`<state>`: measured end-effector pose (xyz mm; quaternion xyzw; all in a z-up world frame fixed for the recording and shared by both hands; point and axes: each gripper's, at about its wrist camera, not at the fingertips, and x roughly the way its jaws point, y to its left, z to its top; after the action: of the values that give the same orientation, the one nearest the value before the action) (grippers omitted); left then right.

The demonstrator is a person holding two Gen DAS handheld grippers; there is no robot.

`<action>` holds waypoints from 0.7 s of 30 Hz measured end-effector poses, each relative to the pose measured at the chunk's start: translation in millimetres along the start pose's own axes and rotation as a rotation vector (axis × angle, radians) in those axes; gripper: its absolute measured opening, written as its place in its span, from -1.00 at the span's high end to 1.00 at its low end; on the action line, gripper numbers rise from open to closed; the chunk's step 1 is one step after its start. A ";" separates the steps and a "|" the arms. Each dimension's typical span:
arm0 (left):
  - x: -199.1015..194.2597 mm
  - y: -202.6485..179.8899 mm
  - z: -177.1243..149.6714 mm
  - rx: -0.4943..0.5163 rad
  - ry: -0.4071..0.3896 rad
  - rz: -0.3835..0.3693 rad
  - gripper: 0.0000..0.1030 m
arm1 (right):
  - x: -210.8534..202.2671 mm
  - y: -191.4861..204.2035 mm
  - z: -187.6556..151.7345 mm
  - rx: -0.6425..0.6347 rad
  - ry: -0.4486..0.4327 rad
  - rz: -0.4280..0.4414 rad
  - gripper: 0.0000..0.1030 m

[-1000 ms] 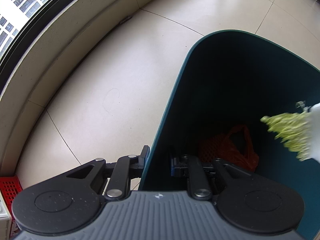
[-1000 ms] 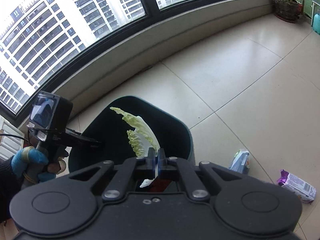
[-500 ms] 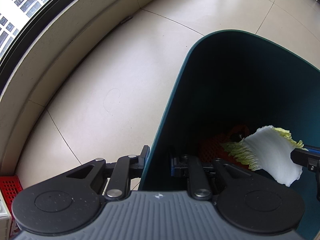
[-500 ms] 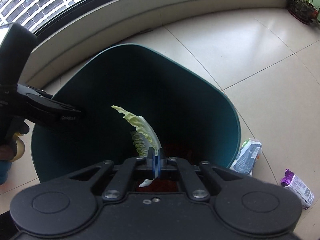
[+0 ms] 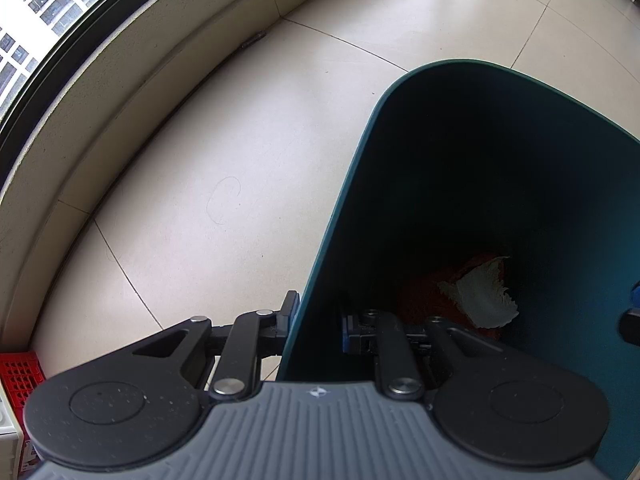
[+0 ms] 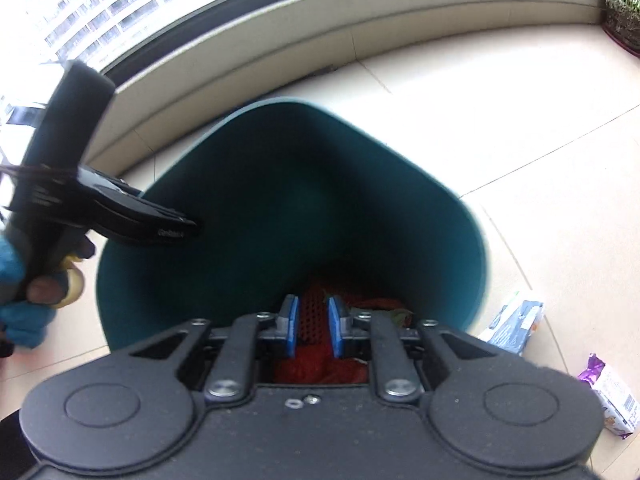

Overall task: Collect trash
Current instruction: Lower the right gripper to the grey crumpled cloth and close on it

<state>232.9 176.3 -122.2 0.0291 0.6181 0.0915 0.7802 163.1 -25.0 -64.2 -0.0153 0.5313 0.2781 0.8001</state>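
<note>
Floor (image 6: 500, 92) first, pale tile running out to the curved window ledge, and sitting on it my teal bin (image 6: 478, 248), deep and dark inside. My left gripper (image 5: 316, 320) is clenched on the bin's rim, one finger outside the wall and one inside, so the bin is pinned where I want it. The person's gloved hand (image 6: 16, 284) shows at the edge of the right view, wrapped round that left tool.

Inside the bin: a red mesh bag (image 5: 424, 292) crumpled at the bottom, and lying on top of it the cabbage leaf (image 5: 480, 296), pale side up. So the leaf is in. My right gripper (image 6: 312, 326) hangs over the bin mouth, jaws just been opening, nothing between the blue pads now.

Still out on the tile to the right: a white and blue packet (image 6: 516, 322) just beside the bin wall, and a purple wrapper (image 6: 610, 392) a little further off. Both look light, thin and crinkly to me, probably slippery film. I'd pinch each across a flat sealed edge rather than the puffy middle, gently, since they should weigh next to nothing.
</note>
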 end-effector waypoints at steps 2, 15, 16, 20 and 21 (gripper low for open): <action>0.0 0.1 0.0 0.000 0.001 0.000 0.64 | -27.0 -11.4 -5.6 0.006 -0.036 0.025 0.63; -0.7 -1.0 2.9 0.009 0.010 0.000 0.65 | -102.1 -103.7 -14.0 0.107 -0.099 -0.092 0.51; -1.0 -0.8 3.2 0.009 0.009 0.000 0.65 | -101.8 -108.9 -16.9 0.116 -0.092 -0.100 0.51; -3.0 0.0 3.6 0.010 0.002 -0.004 0.65 | -97.6 -117.4 -29.3 0.119 -0.063 -0.121 0.48; -4.2 0.7 3.4 0.012 -0.001 -0.006 0.65 | -94.3 -119.3 -33.0 0.119 -0.053 -0.122 0.48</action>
<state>235.2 176.5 -117.3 0.0322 0.6183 0.0854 0.7806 163.9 -176.7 -29.9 0.0072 0.5237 0.1972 0.8287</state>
